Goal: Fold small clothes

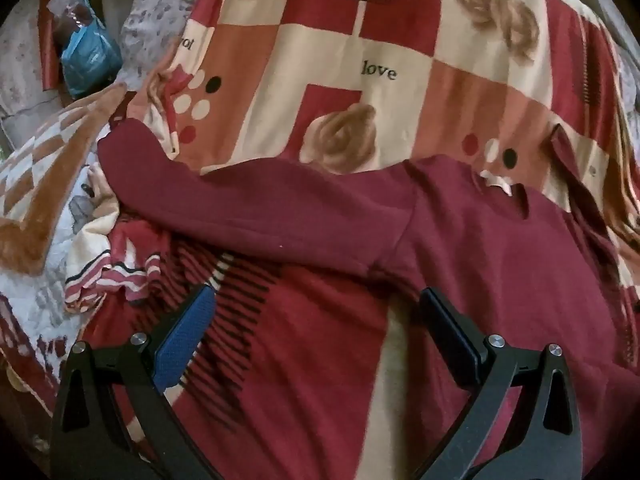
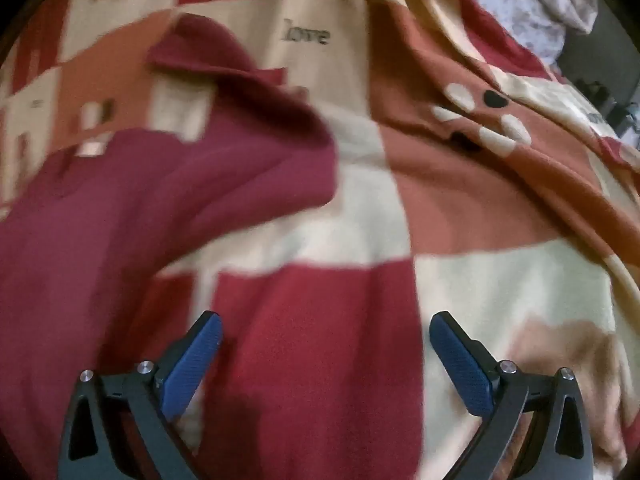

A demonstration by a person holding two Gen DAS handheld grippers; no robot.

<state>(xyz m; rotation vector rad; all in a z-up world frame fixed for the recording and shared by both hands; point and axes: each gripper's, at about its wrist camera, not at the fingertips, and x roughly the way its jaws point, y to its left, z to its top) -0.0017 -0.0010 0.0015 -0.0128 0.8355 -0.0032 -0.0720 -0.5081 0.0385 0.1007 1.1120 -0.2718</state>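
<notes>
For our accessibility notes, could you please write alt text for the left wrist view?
A maroon long-sleeved top lies spread on a red, cream and orange patchwork blanket, one sleeve stretched left. The open left gripper hovers above, holding nothing.

One maroon long-sleeved top (image 1: 500,248) lies ahead of the left jaws, one sleeve (image 1: 240,204) stretched to their left. One patchwork blanket (image 1: 320,52) spreads beyond both pairs of jaws. One blue plastic bag (image 1: 90,54) sits far ahead-left. Two grippers: left (image 1: 316,304), right (image 2: 326,330), each with two fingers spread apart.
</notes>
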